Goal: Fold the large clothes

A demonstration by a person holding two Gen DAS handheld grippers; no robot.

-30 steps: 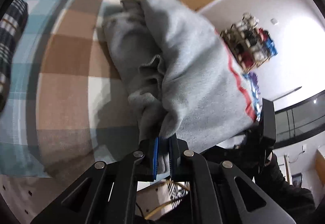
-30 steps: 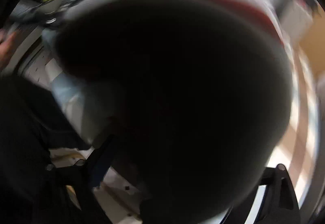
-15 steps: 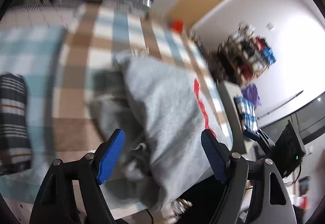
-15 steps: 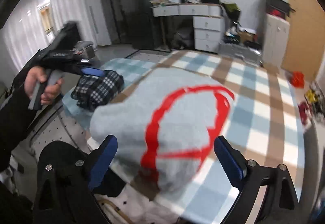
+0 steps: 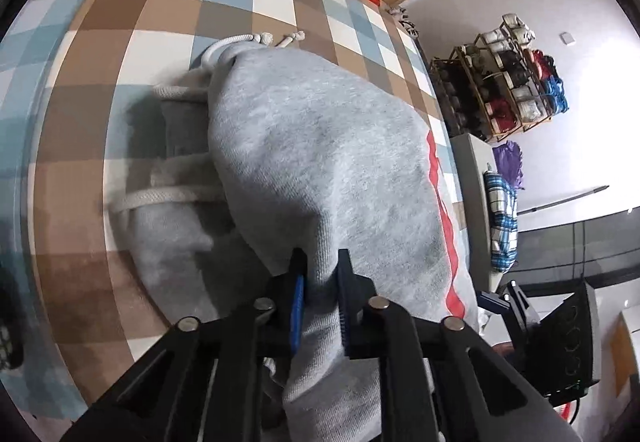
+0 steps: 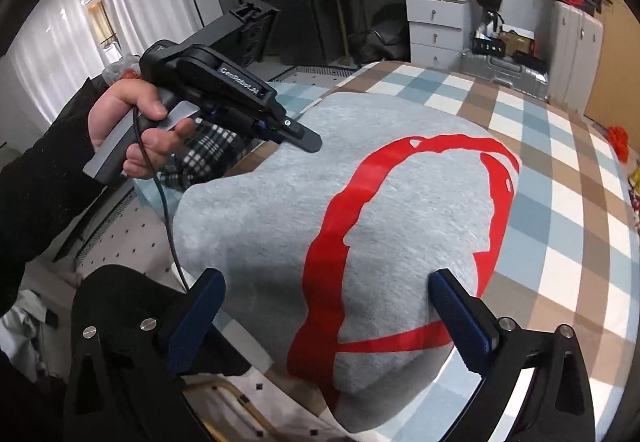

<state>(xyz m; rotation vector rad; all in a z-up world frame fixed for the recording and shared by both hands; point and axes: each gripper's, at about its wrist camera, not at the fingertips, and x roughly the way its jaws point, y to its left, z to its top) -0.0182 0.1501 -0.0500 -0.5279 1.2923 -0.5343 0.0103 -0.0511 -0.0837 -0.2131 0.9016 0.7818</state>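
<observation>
Through the left wrist view, we are gripping the grey hoodie (image 5: 320, 169) at its near edge, the left gripper (image 5: 322, 282) with jaws pinching a fold of fabric. The hoodie is lying bunched on the checked surface (image 5: 120, 21), its white drawstring (image 5: 160, 197) trailing out beneath.

Through the right wrist view, we are holding the right gripper (image 6: 324, 312) over the hoodie's near edge, jaws spread and holding nothing. The hoodie is looking folded into a compact block (red print up), so we are judging the task nearly done, with tidying left.
</observation>
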